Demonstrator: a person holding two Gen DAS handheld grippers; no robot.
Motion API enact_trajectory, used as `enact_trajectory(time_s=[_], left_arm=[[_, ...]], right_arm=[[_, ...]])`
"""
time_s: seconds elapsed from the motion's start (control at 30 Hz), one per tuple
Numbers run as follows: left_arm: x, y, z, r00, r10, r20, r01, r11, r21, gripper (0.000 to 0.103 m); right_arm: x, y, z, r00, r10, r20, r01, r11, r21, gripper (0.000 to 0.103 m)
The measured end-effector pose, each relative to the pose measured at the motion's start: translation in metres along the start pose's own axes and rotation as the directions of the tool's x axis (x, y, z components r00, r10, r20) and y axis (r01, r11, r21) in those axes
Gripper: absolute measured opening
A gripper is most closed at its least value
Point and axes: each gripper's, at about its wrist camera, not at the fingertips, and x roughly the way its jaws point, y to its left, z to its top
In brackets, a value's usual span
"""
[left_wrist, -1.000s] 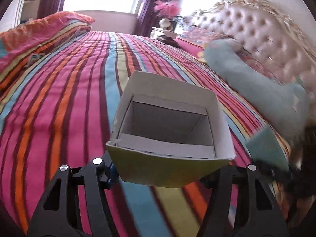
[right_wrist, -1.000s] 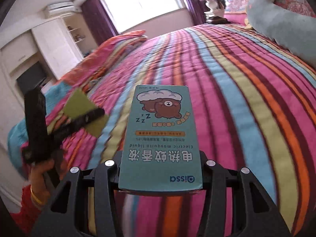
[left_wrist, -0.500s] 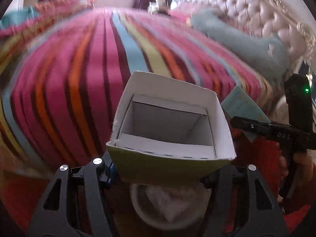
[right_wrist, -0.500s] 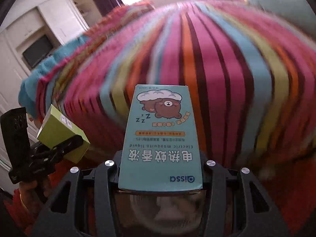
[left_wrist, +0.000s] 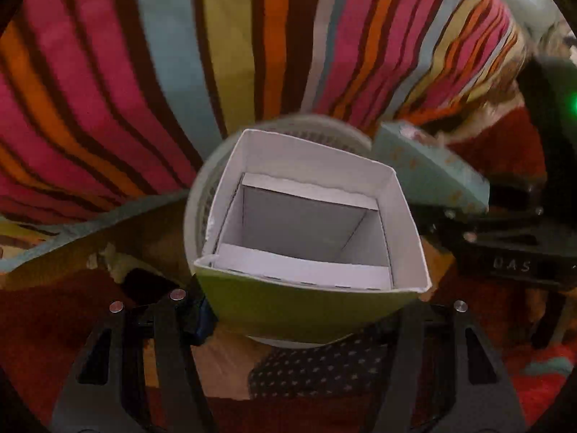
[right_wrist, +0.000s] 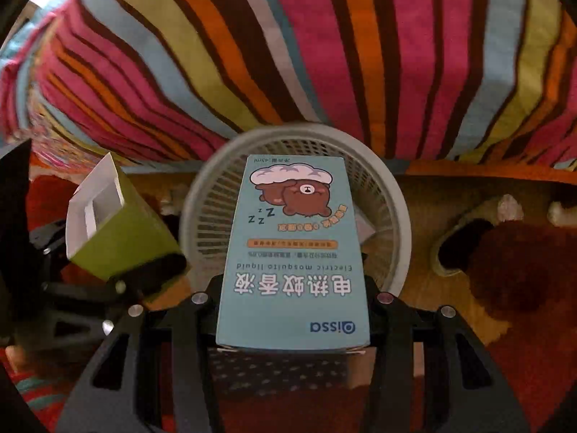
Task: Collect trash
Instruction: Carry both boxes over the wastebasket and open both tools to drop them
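An open green cardboard box (left_wrist: 306, 310), matt outside and showing plain white card inside, is hanging over a round grey plastic lattice basket (right_wrist: 212, 223). Beside it a pale blue printed cardboard carton (right_wrist: 294, 263) is giving off a slight sheen. Behind the basket a soft woven striped cloth bedspread (right_wrist: 324, 43) is draping. Under the basket smooth wooden flooring (right_wrist: 443, 296) is showing. The black gripper fingers (right_wrist: 187, 346) are looking like matt plastic with shiny metal screws.

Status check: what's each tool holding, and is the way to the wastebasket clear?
Left tool shut on open green box. Right tool shut on blue mosquito-liquid box. Both over white wastebasket. Nothing in the way.
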Motion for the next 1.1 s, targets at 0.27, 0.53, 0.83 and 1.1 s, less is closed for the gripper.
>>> enact_trajectory(time_s=[0.27,0.53,0.83,1.1], left_arm=[[0.024,-0.005,0.010,0.997,0.003,-0.072,-0.001,0.999,0.032,0.061],[0.032,-0.008,0.013,0.994,0.014,-0.108,-0.009,0.999,0.044,0.077],[0.032,-0.009,0.014,0.994,0.026,-0.103,-0.023,0.999,0.036,0.086],[0.014,-0.005,0.018,0.996,0.079,-0.042,-0.078,0.997,0.018,0.086]], right_arm=[[0.027,-0.012,0.004,0.998,-0.015,-0.069,0.017,0.999,0.030,0.045],[0.024,-0.016,0.003,0.997,-0.034,-0.067,0.038,0.998,0.056,0.078],[0.028,-0.023,0.000,0.996,-0.049,-0.071,0.054,0.996,0.072,0.083],[0.012,-0.025,0.001,0.999,-0.045,-0.022,0.047,0.993,0.106,0.086]])
